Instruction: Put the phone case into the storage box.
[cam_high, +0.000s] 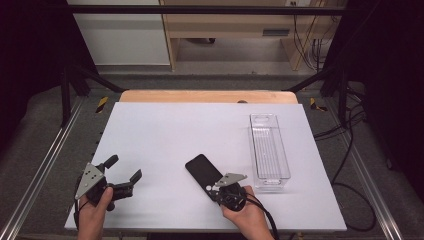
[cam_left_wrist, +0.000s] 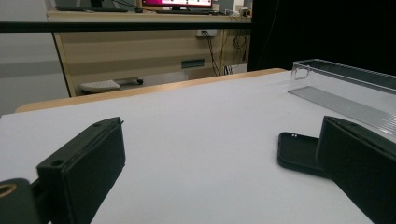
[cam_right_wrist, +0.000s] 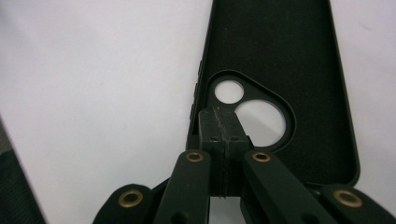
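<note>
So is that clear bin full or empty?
Empty. The clear bin shows only its ribbed floor in the high view and the left gripper view; the black phone case lies outside it on the table.

You are in a lab recording bay: black curtains (cam_high: 30, 60), a metal frame (cam_high: 200, 9), loose cables (cam_high: 350, 145) on the floor, plywood benches (cam_high: 225, 25) behind, a monitor (cam_left_wrist: 177, 3) beyond your white surface (cam_high: 165, 150).
</note>
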